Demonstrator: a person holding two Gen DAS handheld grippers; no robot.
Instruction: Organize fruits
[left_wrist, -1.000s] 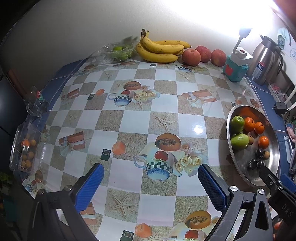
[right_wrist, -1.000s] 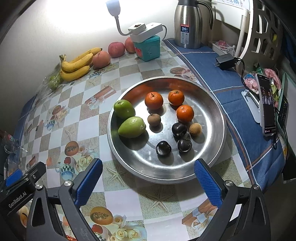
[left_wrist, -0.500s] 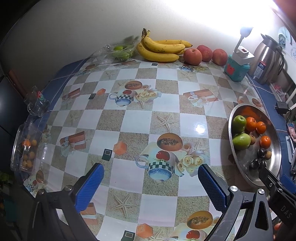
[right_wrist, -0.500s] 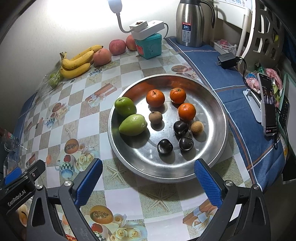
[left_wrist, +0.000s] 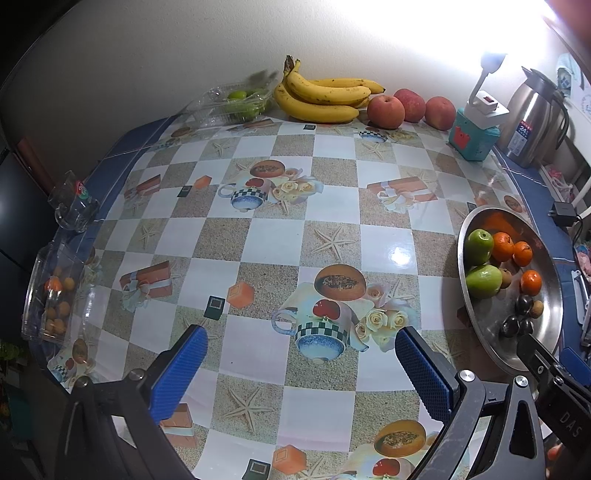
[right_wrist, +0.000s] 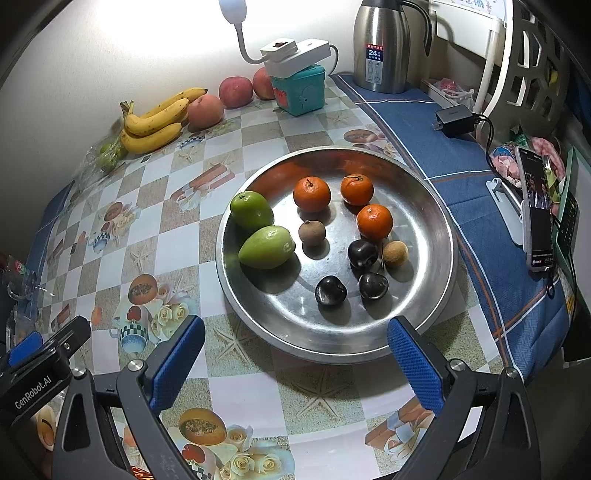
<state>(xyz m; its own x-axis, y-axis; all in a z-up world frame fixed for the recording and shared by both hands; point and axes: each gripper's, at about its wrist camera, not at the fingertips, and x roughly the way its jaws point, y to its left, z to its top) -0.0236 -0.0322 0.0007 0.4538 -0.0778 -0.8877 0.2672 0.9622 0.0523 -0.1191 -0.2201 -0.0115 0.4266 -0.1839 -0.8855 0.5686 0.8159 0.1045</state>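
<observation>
Both grippers are hanging wide apart and empty above the checkered tablecloth (left_wrist: 332, 236): I am holding my left gripper (left_wrist: 301, 369) over bare cloth and my right gripper (right_wrist: 295, 360) before the near rim of the steel tray (right_wrist: 436, 236). Inside that tray are lying two green fruits (right_wrist: 266, 246), three oranges (right_wrist: 312, 194), dark plums (right_wrist: 330, 290) and small brown fruits (right_wrist: 312, 232), while bananas (left_wrist: 321, 98) and apples (left_wrist: 386, 111) are sitting by the wall.

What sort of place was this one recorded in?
Most likely a home kitchen or dining corner: a table under a patterned vinyl tablecloth, a steel thermos jug, and a phone on a stand.
</observation>
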